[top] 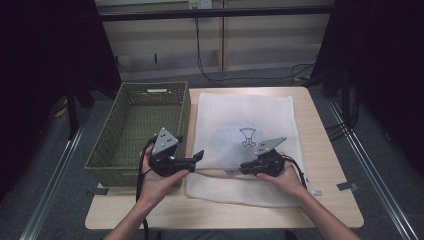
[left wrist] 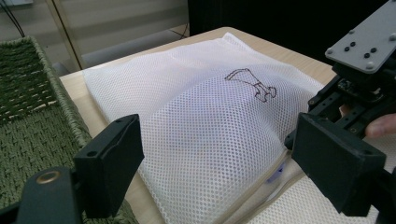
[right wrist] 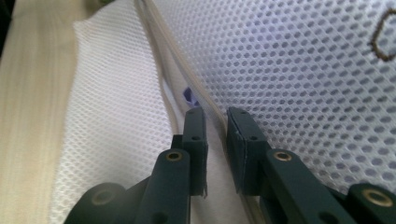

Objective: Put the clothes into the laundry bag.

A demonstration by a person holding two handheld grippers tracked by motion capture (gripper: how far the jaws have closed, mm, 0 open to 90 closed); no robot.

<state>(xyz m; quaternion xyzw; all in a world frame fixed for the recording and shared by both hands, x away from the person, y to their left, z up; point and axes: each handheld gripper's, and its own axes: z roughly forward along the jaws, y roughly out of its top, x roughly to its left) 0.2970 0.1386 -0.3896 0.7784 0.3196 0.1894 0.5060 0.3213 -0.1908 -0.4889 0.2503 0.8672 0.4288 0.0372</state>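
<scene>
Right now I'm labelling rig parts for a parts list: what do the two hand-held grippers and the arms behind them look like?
Both the left hand-held gripper and right hand-held gripper are black, each with two blocky flat-faced jaws, brass-coloured pivot pins, a grey three-cornered plate with dark screws, and a trailing black cable. The forearms are bare, without sleeves.

Support: a light wooden rectangular table (top: 330,150) is carrying everything.
Left portion: an olive-green woven rectangular basket (top: 137,131) is sitting on the tabletop, its left side overhanging the edge.
Centre-right: a white mesh fabric bag (top: 245,125) with a small dark printed emblem is lying flat, just beside the basket.
</scene>
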